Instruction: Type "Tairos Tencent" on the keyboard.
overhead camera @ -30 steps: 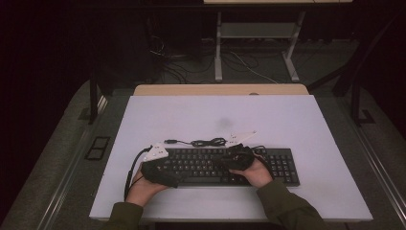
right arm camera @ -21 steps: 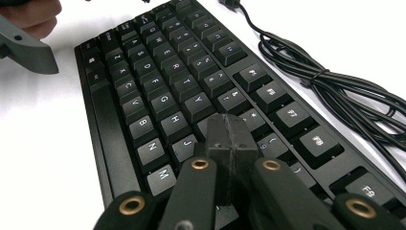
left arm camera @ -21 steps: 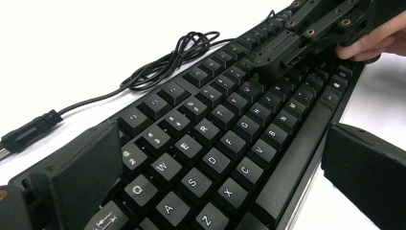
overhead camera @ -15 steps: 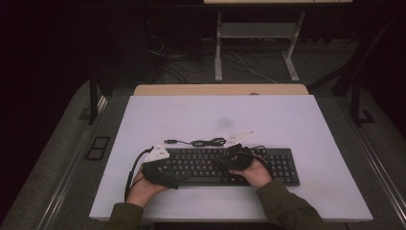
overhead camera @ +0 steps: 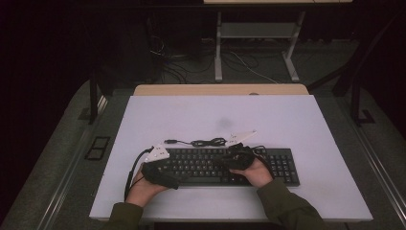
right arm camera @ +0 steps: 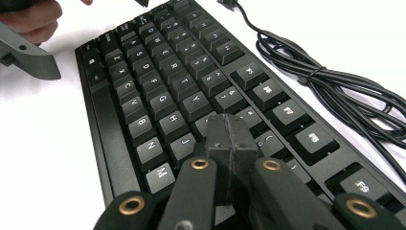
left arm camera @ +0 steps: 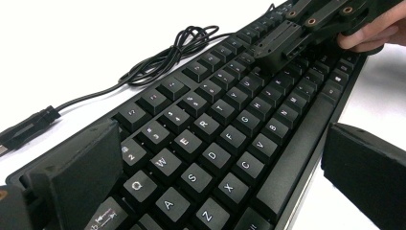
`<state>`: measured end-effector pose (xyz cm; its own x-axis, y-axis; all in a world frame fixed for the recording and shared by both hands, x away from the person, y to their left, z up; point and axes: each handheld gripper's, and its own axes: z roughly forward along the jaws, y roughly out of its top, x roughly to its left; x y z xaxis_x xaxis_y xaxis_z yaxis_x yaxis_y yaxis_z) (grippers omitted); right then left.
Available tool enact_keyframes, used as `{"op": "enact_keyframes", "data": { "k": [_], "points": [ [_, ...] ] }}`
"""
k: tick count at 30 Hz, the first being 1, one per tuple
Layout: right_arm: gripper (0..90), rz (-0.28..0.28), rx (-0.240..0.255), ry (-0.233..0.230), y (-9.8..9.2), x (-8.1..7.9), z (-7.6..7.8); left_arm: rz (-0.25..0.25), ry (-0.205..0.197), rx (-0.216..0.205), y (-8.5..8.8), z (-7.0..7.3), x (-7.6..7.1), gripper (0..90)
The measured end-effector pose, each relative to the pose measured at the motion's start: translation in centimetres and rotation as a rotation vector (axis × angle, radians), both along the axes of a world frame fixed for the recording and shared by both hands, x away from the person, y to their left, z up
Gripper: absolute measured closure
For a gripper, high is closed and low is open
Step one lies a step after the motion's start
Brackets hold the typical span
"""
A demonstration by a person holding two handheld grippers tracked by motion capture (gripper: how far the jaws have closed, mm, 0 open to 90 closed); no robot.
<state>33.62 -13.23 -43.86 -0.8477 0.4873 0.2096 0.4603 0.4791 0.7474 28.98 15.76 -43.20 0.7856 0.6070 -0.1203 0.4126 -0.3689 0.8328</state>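
Note:
A black keyboard (overhead camera: pixel 201 164) lies near the front of the white table (overhead camera: pixel 287 120), and its black cable (overhead camera: pixel 206 142) is bundled just behind it. My left gripper (overhead camera: pixel 167 176) is open. Its jaws stand on either side of the keyboard's (left arm camera: pixel 215 139) left end, with a gap showing at the front edge. My right gripper (right arm camera: pixel 230 139) is shut with nothing in it. Its joined tips sit over the keys (right arm camera: pixel 158 81) around J and K; I cannot tell if they touch. In the left gripper view the right gripper (left arm camera: pixel 282 43) reaches in over the upper key rows.
The cable (right arm camera: pixel 325 81) ends in a USB plug (left arm camera: pixel 28 127) lying loose on the table behind the keyboard's left end. A wooden strip (overhead camera: pixel 220 89) borders the table's far edge. Beyond it are a metal stand (overhead camera: pixel 253 43) and floor cables.

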Motion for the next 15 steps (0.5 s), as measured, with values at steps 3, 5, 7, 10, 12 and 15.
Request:
{"op": "enact_keyframes", "data": {
  "k": [3,5,7,10,12,15],
  "points": [
    [86.5,-0.002,0.013,-0.002,-0.08,-0.02,0.11,0.000,-0.003,0.001,0.02,0.02,0.02,0.0],
    [81.9,-0.003,0.025,-0.003,-0.16,-0.03,0.21,0.001,-0.001,0.001,0.04,-0.01,0.02,0.0],
    [74.8,-0.009,0.041,-0.003,-0.33,0.04,0.24,0.002,-0.005,0.003,0.05,-0.01,0.02,0.1],
    [62.5,-0.017,0.068,-0.001,-0.63,0.16,0.33,0.003,-0.013,-0.002,0.13,0.09,0.03,1.4],
    [56.7,-0.017,0.088,0.000,-0.80,0.27,0.44,0.006,-0.013,-0.001,0.16,0.07,0.07,2.2],
    [47.1,-0.022,0.106,-0.009,-1.02,0.32,0.61,0.011,-0.010,0.002,0.21,0.08,0.13,3.3]
  ]
}}
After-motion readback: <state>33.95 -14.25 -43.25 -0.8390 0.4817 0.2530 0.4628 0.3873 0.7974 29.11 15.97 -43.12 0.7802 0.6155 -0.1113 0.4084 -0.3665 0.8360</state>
